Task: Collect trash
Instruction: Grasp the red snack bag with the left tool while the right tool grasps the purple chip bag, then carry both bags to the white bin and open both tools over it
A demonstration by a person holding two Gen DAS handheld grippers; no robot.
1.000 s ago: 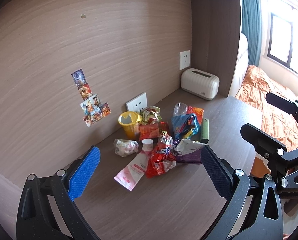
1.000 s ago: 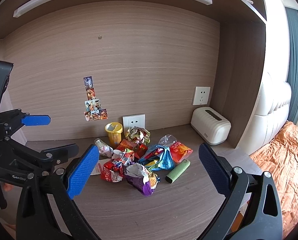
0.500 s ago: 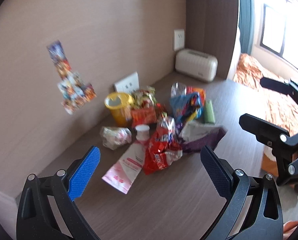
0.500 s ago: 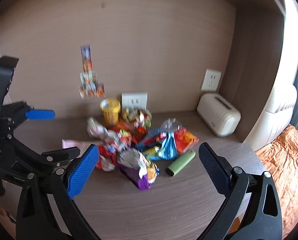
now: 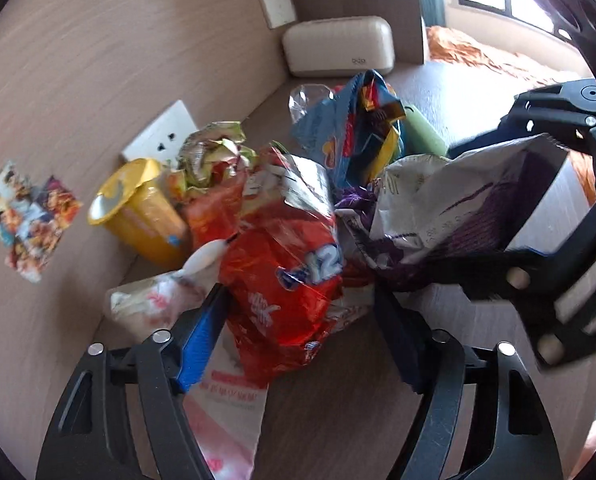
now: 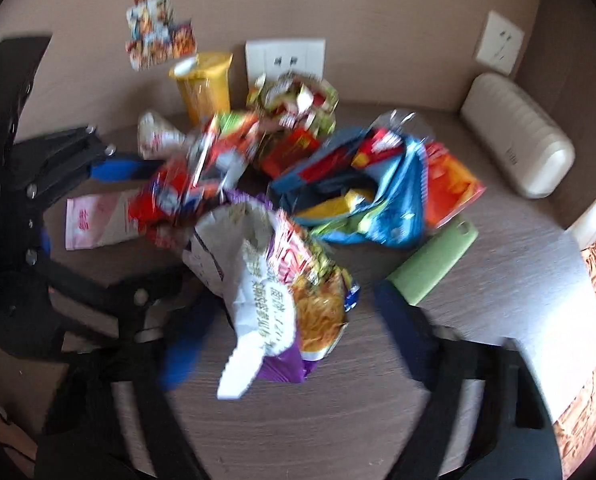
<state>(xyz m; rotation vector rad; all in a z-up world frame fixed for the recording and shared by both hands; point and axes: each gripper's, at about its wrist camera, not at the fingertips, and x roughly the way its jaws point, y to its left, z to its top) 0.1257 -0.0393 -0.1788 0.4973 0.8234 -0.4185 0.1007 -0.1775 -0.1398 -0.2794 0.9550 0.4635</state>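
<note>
A heap of snack wrappers lies on the wooden desk. My left gripper (image 5: 302, 320) is open, its fingers on either side of a red crinkled bag (image 5: 285, 276). My right gripper (image 6: 293, 332) is open around a purple and white noodle bag (image 6: 273, 292), which also shows in the left wrist view (image 5: 458, 204). A blue bag (image 6: 382, 204), an orange bag (image 6: 450, 184), a yellow cup (image 6: 205, 80), a green tube (image 6: 434, 260) and a pink sachet (image 6: 93, 220) lie around them. Both views are blurred.
A cream toaster-like box (image 6: 518, 136) stands at the back right by a wall socket (image 6: 498, 42). Another socket (image 6: 285, 60) and stickers (image 6: 157, 28) are on the back wall. An orange bedspread (image 5: 498, 56) lies beyond the desk's right edge.
Both grippers have moved forward and down into the heap. The left now straddles the red bag and the right the purple bag; both remain open.
</note>
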